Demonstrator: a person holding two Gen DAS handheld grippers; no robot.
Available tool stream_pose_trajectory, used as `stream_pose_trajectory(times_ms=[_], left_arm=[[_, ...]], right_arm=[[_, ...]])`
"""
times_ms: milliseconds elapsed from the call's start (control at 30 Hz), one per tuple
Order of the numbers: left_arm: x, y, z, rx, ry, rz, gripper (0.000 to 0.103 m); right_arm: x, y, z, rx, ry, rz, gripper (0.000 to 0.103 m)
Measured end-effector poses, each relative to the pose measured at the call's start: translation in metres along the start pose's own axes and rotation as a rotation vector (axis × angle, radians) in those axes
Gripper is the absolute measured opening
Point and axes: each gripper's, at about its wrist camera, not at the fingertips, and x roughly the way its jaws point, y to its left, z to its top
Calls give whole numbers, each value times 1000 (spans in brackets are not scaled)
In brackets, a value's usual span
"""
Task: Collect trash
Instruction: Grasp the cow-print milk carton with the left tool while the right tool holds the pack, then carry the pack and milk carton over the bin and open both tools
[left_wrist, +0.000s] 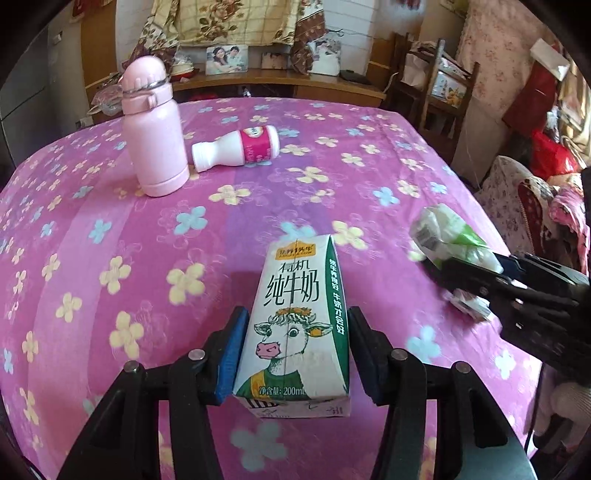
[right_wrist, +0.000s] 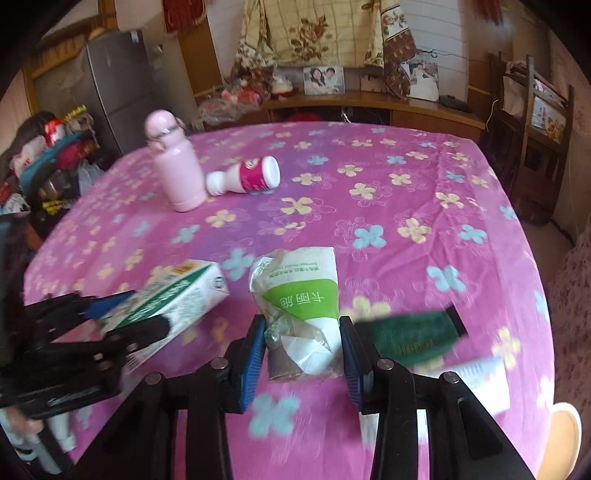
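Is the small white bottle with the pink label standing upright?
No, the small white bottle lies on its side on the tablecloth, its neck toward the upright pink flask.

Bright, even daylight throughout, no harsh glare. Soft shadow just left of the milk carton on the pink tablecloth. Sharp in the left wrist view, except for motion blur on the right gripper and its green-and-white packet. Smeared across the whole right wrist view, worst near the edges. Heavy fisheye bending, black vignette in all corners.
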Motion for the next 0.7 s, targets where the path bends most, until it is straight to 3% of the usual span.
stream_pose_trajectory(times_ms=[367,700], left_arm=[[-39,-65,-29,103,-39,-73,55],[-59,-129,-45,203,-53,-151,55]], right_arm=[[-97,-19,-61,59,-98,-22,41],[-149,-67,-106,149,-120,-96,41]])
